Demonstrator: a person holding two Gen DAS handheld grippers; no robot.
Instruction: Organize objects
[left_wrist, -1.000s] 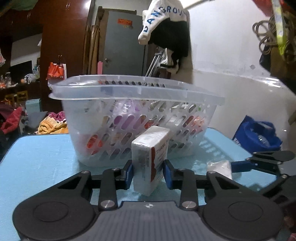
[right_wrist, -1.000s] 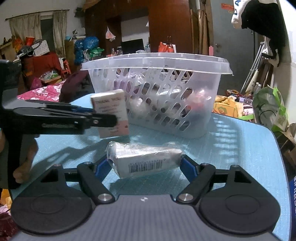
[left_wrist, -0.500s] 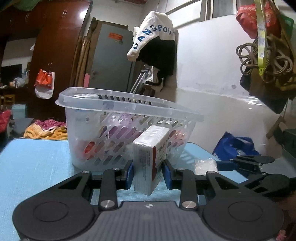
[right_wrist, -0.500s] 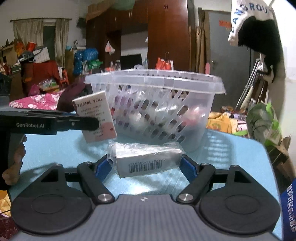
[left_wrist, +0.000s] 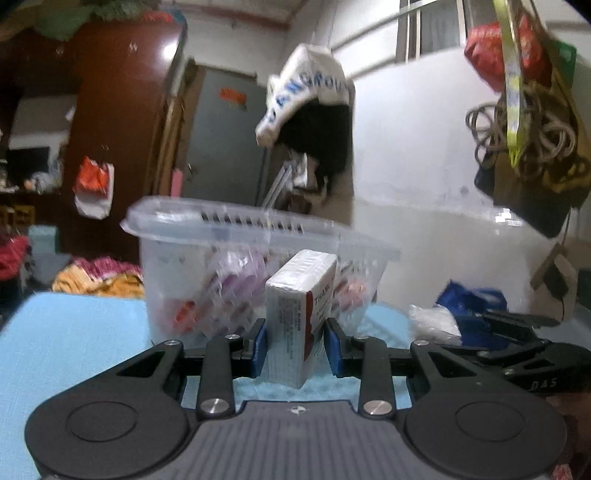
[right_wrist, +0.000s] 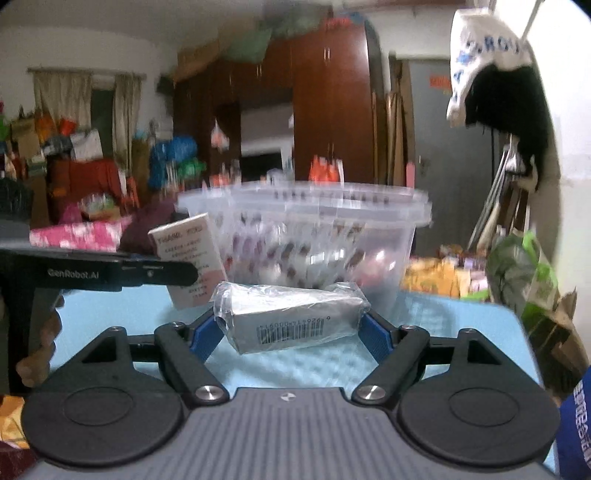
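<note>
The left claw (left_wrist: 294, 345) is clenched on a small white box (left_wrist: 300, 314), held upright with its narrow printed edge facing the camera and the blue pads pressing its two broad faces low down. The right claw (right_wrist: 291, 328) is clamped on a wrapped packet (right_wrist: 291, 323), a silver block in loose clear film lying crosswise, gripped by its two ends with the barcode toward the camera. Both things hang above the blue counter (right_wrist: 461, 332), on the near side of a clear slotted basket (right_wrist: 321, 243) that already holds assorted items; seen from the right wrist, the box sits to the left of the packet.

The box looks like light cardboard: stiff enough for a flat pinch, but its faces would likely dent under a hard squeeze, so the low grip across the broad sides seems sound. The packet looks firm inside, yet its film is slick and baggy, so it may slide; holding the solid ends, not the loose wrap, is the safer bet. Both probably need lifting over the basket's rim before being let go.
</note>
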